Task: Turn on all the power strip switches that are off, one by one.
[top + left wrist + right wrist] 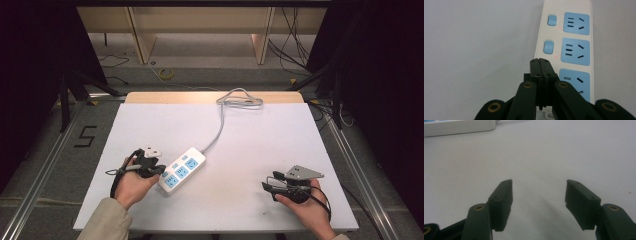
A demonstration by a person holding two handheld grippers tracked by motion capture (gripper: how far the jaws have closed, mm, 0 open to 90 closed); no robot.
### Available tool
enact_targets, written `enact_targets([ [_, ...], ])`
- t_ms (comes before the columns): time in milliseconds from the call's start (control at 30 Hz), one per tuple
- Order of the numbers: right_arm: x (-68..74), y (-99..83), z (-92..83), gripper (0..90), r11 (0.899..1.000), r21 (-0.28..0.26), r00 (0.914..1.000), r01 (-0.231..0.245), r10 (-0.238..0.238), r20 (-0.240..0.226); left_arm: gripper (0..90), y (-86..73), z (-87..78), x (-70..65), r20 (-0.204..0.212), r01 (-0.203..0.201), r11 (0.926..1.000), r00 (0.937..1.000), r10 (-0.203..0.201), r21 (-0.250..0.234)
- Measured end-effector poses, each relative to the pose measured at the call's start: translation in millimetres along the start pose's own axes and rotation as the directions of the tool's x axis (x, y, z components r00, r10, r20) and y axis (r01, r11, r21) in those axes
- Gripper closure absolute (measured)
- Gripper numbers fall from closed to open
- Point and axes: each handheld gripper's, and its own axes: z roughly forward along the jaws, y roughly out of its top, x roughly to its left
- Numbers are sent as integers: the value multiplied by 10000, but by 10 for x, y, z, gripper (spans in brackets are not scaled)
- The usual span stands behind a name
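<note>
lying slantwise on the white table (240, 150), the power strip (182, 170) is the thing everything here sits around: white body, three blue sockets, small blue switches beside them, tiny red lights by the switches in the left gripper view. its grey cord (218, 131) runs from the strip's far end to a loose coil at the table's far edge. the left gripper (147, 162) is just beside the strip's near end, on its left side, held in the person's left hand (131, 186); its jaws are pressed together with nothing between them, tips hovering next to the strip's edge by the nearest socket. the right gripper (280, 186) is well apart from the strip, off to its right near the table's front edge, pointing back toward it, jaws spread wide over bare tabletop, gripping nothing.
</note>
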Motion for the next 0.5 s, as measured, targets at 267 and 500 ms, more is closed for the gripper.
enact_targets([
  [267,0,0,1,401,10000,3,10000,3,-3,7,900,-3,1,-3,95,-123,9998,9999,121,139],
  [500,0,0,3,401,10000,14,10000,13,-13,5,899,15,15,-19,133,-211,9996,9997,209,195],
])
